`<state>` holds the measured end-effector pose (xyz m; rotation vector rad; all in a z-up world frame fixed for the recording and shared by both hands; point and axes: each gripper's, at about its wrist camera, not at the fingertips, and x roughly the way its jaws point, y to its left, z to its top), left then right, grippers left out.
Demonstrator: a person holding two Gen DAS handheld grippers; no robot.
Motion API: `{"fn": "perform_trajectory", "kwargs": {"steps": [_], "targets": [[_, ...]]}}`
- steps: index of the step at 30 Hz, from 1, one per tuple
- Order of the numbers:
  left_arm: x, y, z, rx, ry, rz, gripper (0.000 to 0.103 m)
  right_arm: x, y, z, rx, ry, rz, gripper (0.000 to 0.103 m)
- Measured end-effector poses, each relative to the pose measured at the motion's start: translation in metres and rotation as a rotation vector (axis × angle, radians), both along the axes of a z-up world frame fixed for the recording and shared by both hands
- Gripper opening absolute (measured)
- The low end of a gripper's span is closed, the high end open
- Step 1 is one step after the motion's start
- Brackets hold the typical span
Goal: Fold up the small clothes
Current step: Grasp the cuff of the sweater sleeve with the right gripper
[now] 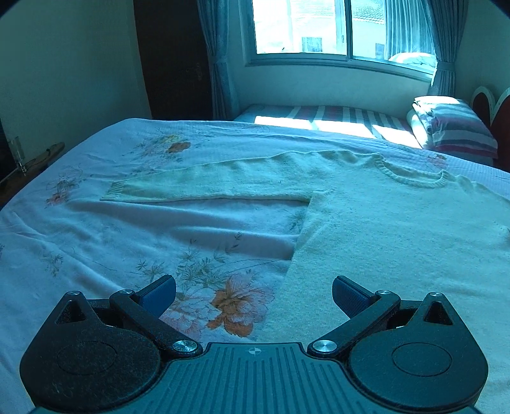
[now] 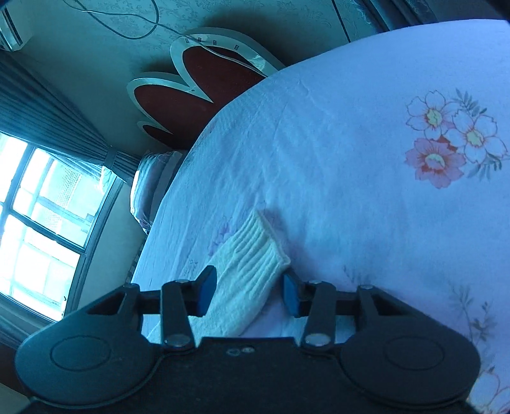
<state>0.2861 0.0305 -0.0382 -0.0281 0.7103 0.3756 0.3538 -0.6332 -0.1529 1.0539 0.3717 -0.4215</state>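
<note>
A cream knit sweater point(image 1: 382, 229) lies flat on the flowered bed sheet point(image 1: 127, 229), neck toward the window, its left sleeve point(image 1: 207, 184) stretched out to the left. My left gripper point(image 1: 254, 296) is open and empty, hovering over the sweater's lower left hem edge. In the right wrist view the ribbed cuff of the other sleeve point(image 2: 251, 254) lies on the sheet point(image 2: 366, 159) between the blue pads of my right gripper point(image 2: 248, 291). The jaws stand open on either side of the cuff, not closed on it.
A second bed with striped bedding point(image 1: 334, 117) and a folded striped quilt point(image 1: 452, 127) lies under the window point(image 1: 334, 28). A red heart-shaped headboard point(image 2: 197, 89) stands behind the bed. The bed's left edge point(image 1: 47, 165) drops to the floor.
</note>
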Motion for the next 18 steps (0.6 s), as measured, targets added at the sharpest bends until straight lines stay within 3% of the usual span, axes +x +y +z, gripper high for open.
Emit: {"fn": "perform_trajectory", "kwargs": {"steps": [5,10,13,18], "targets": [[0.013,0.003,-0.003,-0.004,0.023,0.011,0.103,0.011,0.002,-0.004,-0.011,-0.059,0.032,0.04],[0.02,0.007,-0.004,-0.017,0.007,-0.007,0.103,0.019,-0.002,0.0,-0.032,-0.011,0.005,0.008],[0.023,0.018,-0.007,-0.03,0.005,-0.004,0.103,0.027,0.002,0.012,-0.074,0.022,0.005,0.007],[0.032,0.049,-0.015,-0.056,-0.007,0.002,0.103,0.058,0.054,0.073,-0.248,-0.013,0.128,0.007]]}}
